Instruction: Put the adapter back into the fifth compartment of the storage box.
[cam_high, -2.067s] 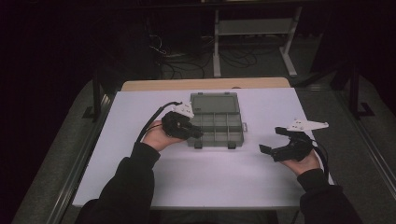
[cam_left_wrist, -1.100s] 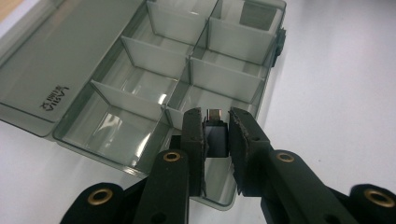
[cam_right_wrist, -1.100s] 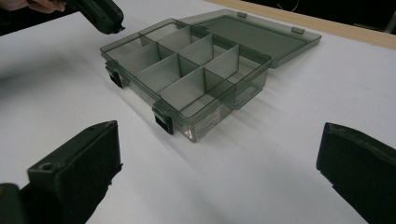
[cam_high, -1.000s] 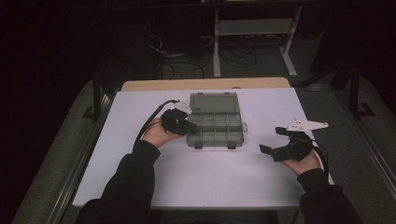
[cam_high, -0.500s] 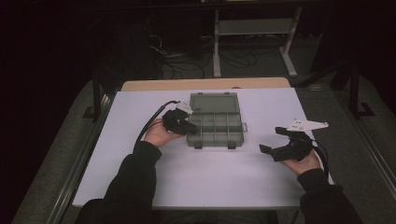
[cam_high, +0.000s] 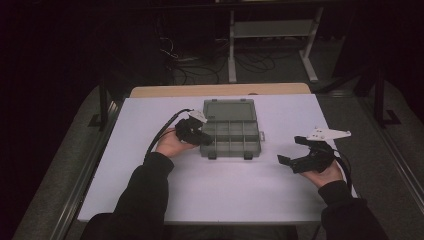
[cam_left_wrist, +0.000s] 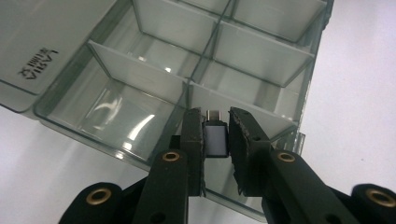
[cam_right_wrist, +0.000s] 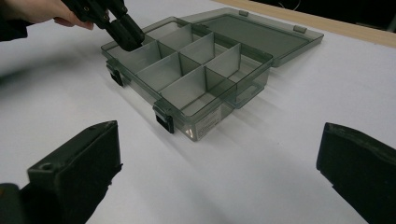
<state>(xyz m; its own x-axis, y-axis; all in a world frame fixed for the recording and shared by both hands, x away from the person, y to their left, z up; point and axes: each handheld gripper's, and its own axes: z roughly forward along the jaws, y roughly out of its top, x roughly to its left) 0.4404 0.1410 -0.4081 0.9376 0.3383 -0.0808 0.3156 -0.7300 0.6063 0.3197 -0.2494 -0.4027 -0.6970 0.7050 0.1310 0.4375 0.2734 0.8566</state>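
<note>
The left gripper (cam_left_wrist: 215, 135) has its 2 black jaws clamped on a small USB-C adapter (cam_left_wrist: 215, 139), a short grey block with a metal plug end pointing away from the hand. In the left gripper view the adapter sits squarely between the pads, just above the near-left corner compartment of the organizer box (cam_left_wrist: 154, 88). In the high view the left gripper (cam_high: 204, 139) is at the box's left edge, over its near-left part, with the left hand (cam_high: 171, 143) resting on the white table (cam_high: 225, 190) beside it and a black cable looping off to the left.

The organizer box (cam_high: 231, 136) is clear, smoky grey plastic, lying in the middle of the table, its lid folded open flat on the far side. Dividers split it into 2 rows of 3 compartments, with a strip on the right, and 2 dark latches sit on its near wall (cam_right_wrist: 164, 120). The compartments that show look empty.

The right gripper (cam_high: 292, 161) is well apart from the box, to its near right, held low over the table by the right hand (cam_high: 325, 172). Its jaws stand wide apart with nothing between them; in the right gripper view they frame the box and, farther off, the left gripper (cam_right_wrist: 126, 33) at the box's far-left corner in that view.
</note>
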